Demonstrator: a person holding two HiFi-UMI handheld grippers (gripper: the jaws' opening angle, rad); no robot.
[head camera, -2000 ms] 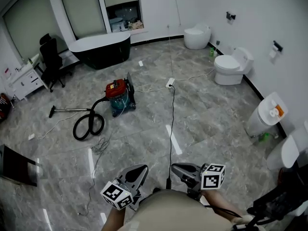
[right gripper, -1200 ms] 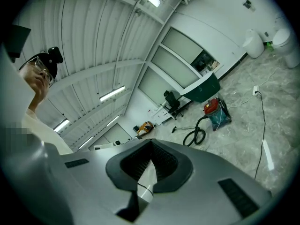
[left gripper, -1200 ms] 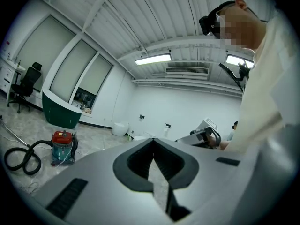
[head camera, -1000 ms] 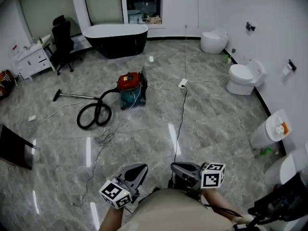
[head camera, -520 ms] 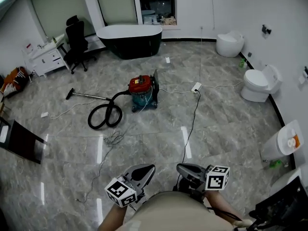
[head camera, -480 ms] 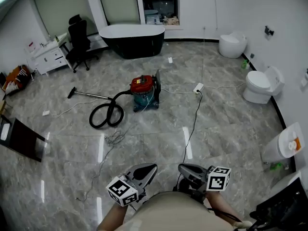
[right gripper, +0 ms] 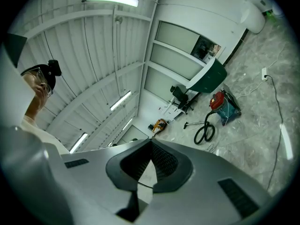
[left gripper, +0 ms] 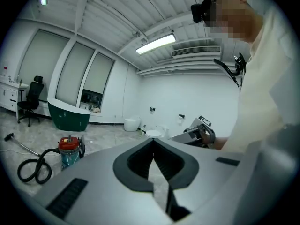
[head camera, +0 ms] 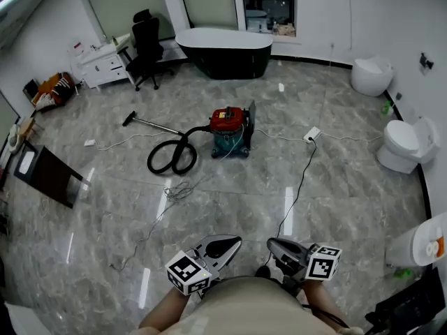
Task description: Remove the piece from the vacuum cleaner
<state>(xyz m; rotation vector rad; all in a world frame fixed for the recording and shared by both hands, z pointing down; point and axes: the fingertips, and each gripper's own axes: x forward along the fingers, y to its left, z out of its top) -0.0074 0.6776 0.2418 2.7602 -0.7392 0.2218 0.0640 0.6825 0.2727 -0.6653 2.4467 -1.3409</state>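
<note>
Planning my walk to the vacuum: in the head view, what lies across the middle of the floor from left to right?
floor nozzle → coiled black hose → red-topped vacuum cleaner → white power strip → toilet

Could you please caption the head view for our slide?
Left tongs and right tongs, shut, face the distant vacuum cleaner.
</note>
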